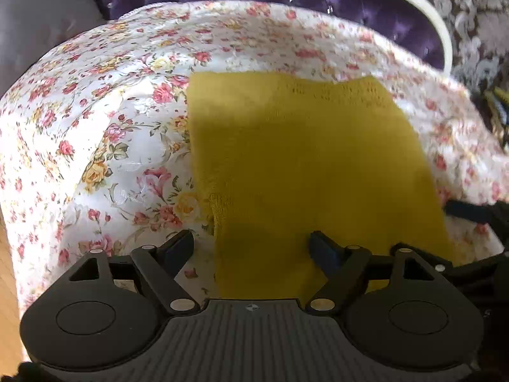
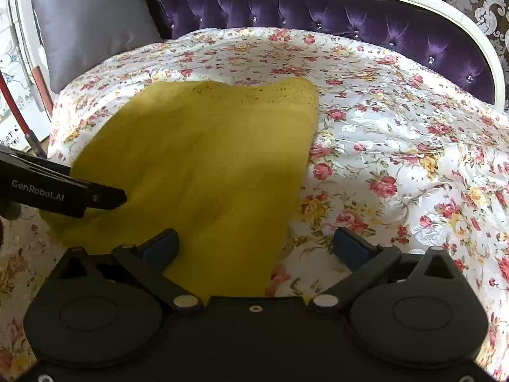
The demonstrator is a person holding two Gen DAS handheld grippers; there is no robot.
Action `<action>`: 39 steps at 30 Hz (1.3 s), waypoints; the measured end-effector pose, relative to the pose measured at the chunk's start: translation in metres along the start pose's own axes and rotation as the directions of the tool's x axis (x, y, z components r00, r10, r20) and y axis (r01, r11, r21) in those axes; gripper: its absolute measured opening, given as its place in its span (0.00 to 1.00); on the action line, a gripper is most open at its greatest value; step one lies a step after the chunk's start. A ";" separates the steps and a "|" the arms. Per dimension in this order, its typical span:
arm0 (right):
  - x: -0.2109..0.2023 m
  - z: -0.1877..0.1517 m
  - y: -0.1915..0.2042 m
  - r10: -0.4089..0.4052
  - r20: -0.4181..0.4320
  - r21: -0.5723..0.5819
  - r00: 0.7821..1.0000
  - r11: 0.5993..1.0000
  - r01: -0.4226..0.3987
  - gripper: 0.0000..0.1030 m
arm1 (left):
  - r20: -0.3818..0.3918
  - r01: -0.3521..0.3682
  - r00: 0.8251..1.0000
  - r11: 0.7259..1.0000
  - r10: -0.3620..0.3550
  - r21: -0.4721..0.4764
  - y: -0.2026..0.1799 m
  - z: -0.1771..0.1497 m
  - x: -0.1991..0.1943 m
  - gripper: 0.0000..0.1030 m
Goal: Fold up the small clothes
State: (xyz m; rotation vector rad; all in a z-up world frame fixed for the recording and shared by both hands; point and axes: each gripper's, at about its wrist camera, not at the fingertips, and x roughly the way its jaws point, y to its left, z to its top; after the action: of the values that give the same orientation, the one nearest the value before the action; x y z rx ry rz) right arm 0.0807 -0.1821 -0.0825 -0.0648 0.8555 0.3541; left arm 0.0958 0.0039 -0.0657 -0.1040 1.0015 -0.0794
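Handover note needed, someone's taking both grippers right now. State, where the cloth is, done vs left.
Left gripper: open, holding nothing, low at the near left edge of the yellow knit cloth, one finger over the cloth and one over the bedspread.
Right gripper: open, holding nothing, straddling the cloth's near right edge.
The cloth lies flat in a neat rectangle on the floral bedspread, far edge toward the purple headboard.
Done: cloth looks spread flat or partly folded; layers cannot be told.
Left: probably grip the near corners and fold toward the far edge.
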 end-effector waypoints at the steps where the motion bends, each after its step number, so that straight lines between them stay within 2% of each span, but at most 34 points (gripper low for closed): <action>1: 0.000 0.000 -0.002 0.010 0.004 0.005 1.000 1.000 -0.010 1.00 | 0.010 0.022 1.000 1.000 -0.021 -0.014 0.002 -0.001 -0.001 0.77; 3: 0.000 0.000 -0.006 0.033 0.000 0.013 0.999 0.999 -0.033 1.00 | 0.020 0.095 0.995 0.995 -0.095 -0.025 0.007 -0.002 -0.003 0.76; 4: -0.001 0.000 -0.007 0.043 0.001 0.013 0.999 0.999 -0.043 1.00 | 0.023 0.153 0.988 0.988 -0.153 -0.029 0.009 -0.002 -0.004 0.76; 6: -0.003 0.000 -0.009 0.056 0.007 0.013 0.998 0.998 -0.056 1.00 | 0.029 0.275 0.961 0.959 -0.273 -0.064 0.016 -0.003 -0.003 0.76; 7: -0.004 0.000 -0.009 0.062 0.008 0.013 0.998 0.998 -0.062 1.00 | 0.030 0.282 0.959 0.956 -0.280 -0.086 0.018 -0.003 -0.003 0.76; 9: -0.009 0.000 -0.010 0.071 0.017 0.020 0.997 0.997 -0.072 0.99 | 0.033 0.225 0.974 0.970 -0.223 -0.089 0.018 -0.003 -0.008 0.66; 10: -0.012 0.000 -0.011 0.073 0.020 0.024 0.997 0.997 -0.074 0.98 | 0.041 0.169 0.985 0.984 -0.167 -0.055 0.015 -0.003 -0.013 0.66; 12: -0.021 0.000 -0.012 0.062 0.032 0.041 0.998 0.997 -0.063 0.97 | 0.079 0.070 0.994 0.997 -0.072 0.030 0.006 -0.003 -0.027 0.66; 15: -0.036 0.001 -0.011 0.015 0.045 0.062 0.999 0.998 -0.018 0.96 | 0.123 -0.064 0.991 0.993 0.051 0.101 -0.006 -0.003 -0.047 0.66; 17: -0.046 0.003 -0.012 -0.010 0.057 0.091 0.998 0.996 0.004 0.96 | 0.126 -0.122 0.986 0.983 0.105 0.140 -0.011 -0.001 -0.057 0.66; 20: -0.064 0.005 -0.014 -0.015 0.076 0.168 0.997 0.986 0.002 0.96 | 0.127 -0.120 0.987 0.981 0.101 0.153 -0.016 -0.002 -0.073 0.67; 23: -0.081 0.006 -0.010 -0.011 0.093 0.208 0.996 0.978 -0.009 0.97 | 0.115 -0.066 0.992 0.993 0.055 0.098 -0.012 -0.007 -0.090 0.67; 25: -0.091 0.005 -0.003 -0.013 0.118 0.206 0.993 0.978 -0.012 0.97 | 0.108 -0.060 0.993 0.996 0.053 0.064 -0.012 -0.012 -0.095 0.67; 29: -0.108 -0.003 0.007 -0.021 0.168 0.225 0.986 0.974 -0.018 0.98 | 0.122 -0.134 0.984 0.990 0.128 0.042 -0.013 -0.026 -0.101 0.67; 31: -0.113 -0.006 0.012 -0.007 0.166 0.213 0.986 0.977 -0.029 0.98 | 0.117 -0.154 0.982 0.987 0.147 0.049 -0.016 -0.033 -0.102 0.67; 35: -0.121 -0.014 0.025 -0.024 0.175 0.184 0.984 0.983 -0.009 0.98 | 0.103 -0.154 0.983 0.988 0.151 0.026 -0.017 -0.046 -0.105 0.66; 39: -0.129 -0.022 0.032 -0.022 0.174 0.195 0.984 0.981 -0.013 0.98 | 0.122 -0.169 0.979 0.985 0.163 0.036 -0.022 -0.059 -0.111 0.66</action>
State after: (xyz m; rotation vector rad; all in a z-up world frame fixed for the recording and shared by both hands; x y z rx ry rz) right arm -0.0234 -0.1928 0.0021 0.1453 0.7114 0.2655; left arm -0.0137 -0.0087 -0.0015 0.0171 0.8858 0.0562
